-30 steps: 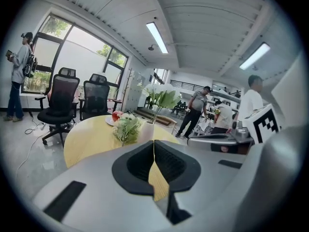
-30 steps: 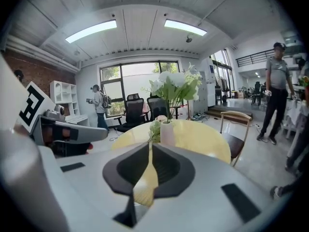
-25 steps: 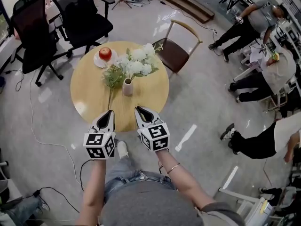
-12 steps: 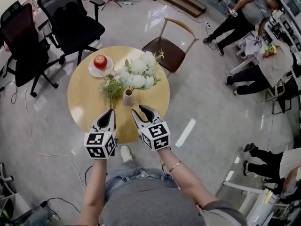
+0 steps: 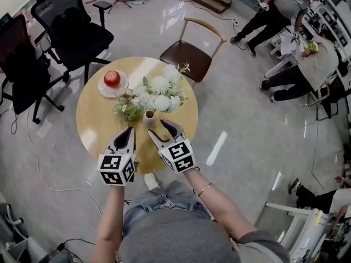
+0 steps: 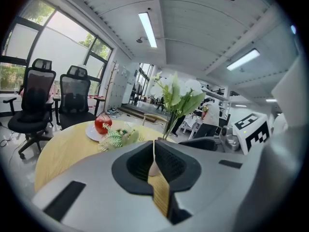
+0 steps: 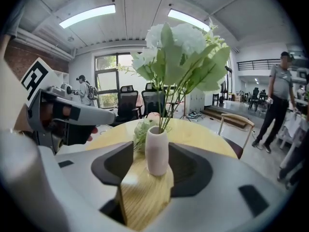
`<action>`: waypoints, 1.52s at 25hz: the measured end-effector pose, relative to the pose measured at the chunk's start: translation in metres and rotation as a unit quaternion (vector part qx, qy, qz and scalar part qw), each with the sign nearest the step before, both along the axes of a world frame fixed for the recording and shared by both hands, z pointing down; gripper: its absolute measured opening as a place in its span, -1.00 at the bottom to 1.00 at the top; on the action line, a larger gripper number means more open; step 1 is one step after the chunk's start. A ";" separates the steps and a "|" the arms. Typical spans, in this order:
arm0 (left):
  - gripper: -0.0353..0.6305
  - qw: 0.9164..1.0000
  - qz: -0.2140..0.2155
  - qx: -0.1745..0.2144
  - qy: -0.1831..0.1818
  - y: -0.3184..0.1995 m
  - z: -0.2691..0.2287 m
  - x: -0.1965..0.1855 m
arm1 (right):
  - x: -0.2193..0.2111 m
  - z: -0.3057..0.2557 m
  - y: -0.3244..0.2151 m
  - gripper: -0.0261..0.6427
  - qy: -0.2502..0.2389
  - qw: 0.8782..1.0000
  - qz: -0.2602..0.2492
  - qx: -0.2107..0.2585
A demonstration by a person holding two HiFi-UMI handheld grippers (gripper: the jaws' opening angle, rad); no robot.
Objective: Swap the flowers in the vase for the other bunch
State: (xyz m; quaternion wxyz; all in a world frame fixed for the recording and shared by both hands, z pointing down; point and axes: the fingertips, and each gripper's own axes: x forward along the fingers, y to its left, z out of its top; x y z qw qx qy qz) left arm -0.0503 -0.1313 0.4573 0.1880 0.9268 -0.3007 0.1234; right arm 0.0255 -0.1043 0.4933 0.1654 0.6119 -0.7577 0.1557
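Jaws on my right gripper (image 5: 157, 127) have just been opening and now stand wide apart. The small pale pink ceramic vase (image 7: 157, 150) stands in the gap between them, and neither pad presses on it. Table wood shows between the vase and the left pad, while the right pad sits closer. The vase is upright and holds the bunch of white round-headed flowers with broad green leaves (image 7: 176, 42), which rises well above the jaws.

My left gripper (image 5: 129, 131) hovers just beside the right one, its jaws clenched together with nothing between them. It points toward the same side of the table.

The second bunch, a spray of green fern-like leaves with small pale blooms (image 5: 129, 109), lies flat on the round light wooden table (image 5: 93, 119). It lies just left of the vase, ahead of the left gripper's tips.

Farther across the table, a red apple (image 5: 112, 79) sits on a white plate (image 5: 102, 89).

Beyond the table stand a brown chair with a curved wooden back (image 5: 186, 53) and two black mesh office chairs (image 5: 71, 32) on the glossy grey floor.
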 end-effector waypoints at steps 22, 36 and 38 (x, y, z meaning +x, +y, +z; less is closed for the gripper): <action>-0.29 0.992 0.110 0.019 -0.051 -0.018 -0.005 0.081 | 0.003 0.028 -0.044 -0.15 0.047 0.997 -0.060 -0.014; -0.34 0.992 0.103 0.031 -0.067 -0.027 -0.008 0.108 | 0.001 0.026 -0.055 -0.18 0.066 0.990 -0.121 0.002; -0.45 0.993 0.095 0.038 -0.066 -0.029 -0.008 0.110 | 0.001 0.027 -0.056 -0.18 0.064 0.990 -0.124 0.004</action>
